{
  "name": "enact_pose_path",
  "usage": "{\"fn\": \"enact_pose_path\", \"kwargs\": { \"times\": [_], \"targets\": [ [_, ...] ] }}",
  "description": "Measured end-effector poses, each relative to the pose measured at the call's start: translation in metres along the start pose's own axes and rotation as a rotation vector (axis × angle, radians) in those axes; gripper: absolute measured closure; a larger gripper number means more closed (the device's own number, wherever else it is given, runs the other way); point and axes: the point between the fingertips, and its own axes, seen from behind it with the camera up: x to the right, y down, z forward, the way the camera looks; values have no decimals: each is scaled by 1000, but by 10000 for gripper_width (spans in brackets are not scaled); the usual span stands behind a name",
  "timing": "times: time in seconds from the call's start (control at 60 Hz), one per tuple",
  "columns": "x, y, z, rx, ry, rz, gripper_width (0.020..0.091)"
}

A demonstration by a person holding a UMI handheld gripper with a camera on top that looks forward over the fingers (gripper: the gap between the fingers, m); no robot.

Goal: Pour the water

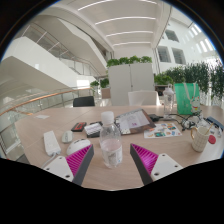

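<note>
A clear plastic water bottle (110,143) with a white cap stands upright on the wooden table (60,122). It is between my gripper's (111,158) two fingers, whose magenta pads (78,158) flank it with a gap on each side. The gripper is open and the bottle rests on the table by itself. A clear glass cup (200,138) stands to the right, beyond the right finger.
Papers and a tablet (132,122) lie behind the bottle, with small items and a white box (52,143) to the left. A green bag (187,98) and clutter sit at the right. Chairs (84,101) and planters (130,62) stand beyond the table.
</note>
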Motion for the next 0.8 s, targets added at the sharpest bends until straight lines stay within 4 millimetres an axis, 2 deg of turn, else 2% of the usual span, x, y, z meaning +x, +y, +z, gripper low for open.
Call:
{"fn": "enact_pose_path", "kwargs": {
  "times": [0.017, 0.167, 0.267, 0.3, 0.317, 0.35, 0.4, 0.517, 0.6, 0.8],
  "targets": [
    [3, 2, 12, 2, -4, -3, 265],
    [5, 4, 62, 0, -19, -26, 267],
    [1, 1, 83, 15, -41, -36, 268],
    [0, 1, 89, 21, -57, -42, 312],
    [-2, 1, 91, 21, -66, -45, 378],
    [-8, 4, 94, 17, -93, -51, 569],
    [-5, 2, 97, 28, -76, -59, 586],
    [-9, 1, 97, 54, -87, -114, 683],
    [-6, 2, 99, 38, -77, -77, 733],
    [-5, 3, 98, -16, -94, -36, 735]
  ]
}}
